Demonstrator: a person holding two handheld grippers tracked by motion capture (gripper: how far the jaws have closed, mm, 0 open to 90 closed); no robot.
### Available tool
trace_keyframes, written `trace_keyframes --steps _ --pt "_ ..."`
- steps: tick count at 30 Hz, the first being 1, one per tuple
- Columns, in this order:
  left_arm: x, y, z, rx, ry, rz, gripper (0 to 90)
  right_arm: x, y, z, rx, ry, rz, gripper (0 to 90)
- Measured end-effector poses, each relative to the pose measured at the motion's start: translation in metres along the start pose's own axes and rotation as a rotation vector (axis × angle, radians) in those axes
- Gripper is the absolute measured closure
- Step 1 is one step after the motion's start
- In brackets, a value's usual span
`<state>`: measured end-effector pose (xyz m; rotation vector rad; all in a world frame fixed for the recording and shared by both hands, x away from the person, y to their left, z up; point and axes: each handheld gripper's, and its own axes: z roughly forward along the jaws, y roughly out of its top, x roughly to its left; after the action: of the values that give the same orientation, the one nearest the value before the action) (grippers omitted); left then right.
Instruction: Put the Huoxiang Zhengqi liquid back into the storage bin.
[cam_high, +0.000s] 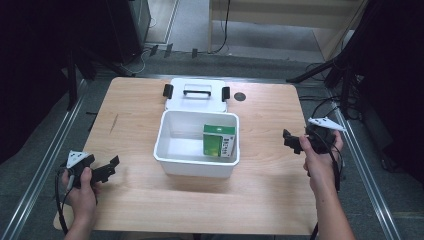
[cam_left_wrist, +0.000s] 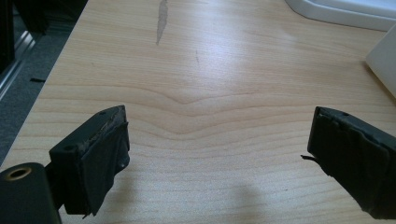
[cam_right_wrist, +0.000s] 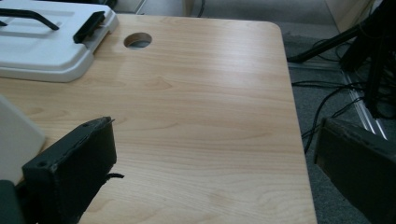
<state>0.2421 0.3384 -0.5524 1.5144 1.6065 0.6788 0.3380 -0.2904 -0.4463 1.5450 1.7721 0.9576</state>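
An open white box (cam_high: 195, 169) stands at the middle of the wooden table (cam_high: 260, 190). Inside it, toward the right wall, a green and white carton (cam_high: 219, 141) stands upright. The box's white lid (cam_high: 196, 102), with a black handle and two black latches, lies flat just behind it. My left gripper (cam_high: 111, 168) hovers over the table's near left, open and holding nothing, its jaws wide apart (cam_left_wrist: 217, 149). To the right of the box, my right gripper (cam_high: 290, 141) is open too, with nothing between its jaws (cam_right_wrist: 215, 158).
A round cable hole (cam_high: 240, 96) sits in the tabletop right of the lid (cam_right_wrist: 46, 46), also the hole (cam_right_wrist: 137, 40) in the right gripper view. Cables and black stand legs (cam_high: 325, 67) lie on the floor past the table's right edge. A dark scratch (cam_left_wrist: 161, 18) marks the wood at the left.
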Motion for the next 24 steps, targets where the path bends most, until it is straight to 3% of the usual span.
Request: trace_keyframes --steps 5,9,11,24 --pt "0.0 0.0 0.0 0.001 0.003 0.001 6.4 -0.013 -0.025 -0.004 -0.032 0.021 0.027 0.0" --pt "0.0 0.0 0.0 0.0 0.004 0.001 6.4 -0.019 -0.044 -0.006 -0.033 -0.007 0.039 0.0" --pt "-0.001 0.0 0.0 0.0 0.003 0.001 6.4 -0.022 -0.053 -0.007 -0.038 -0.027 0.026 0.0" --pt "-0.003 0.0 0.0 -0.003 0.016 0.005 6.4 -0.035 -0.103 -0.019 -0.042 -0.007 0.036 0.0"
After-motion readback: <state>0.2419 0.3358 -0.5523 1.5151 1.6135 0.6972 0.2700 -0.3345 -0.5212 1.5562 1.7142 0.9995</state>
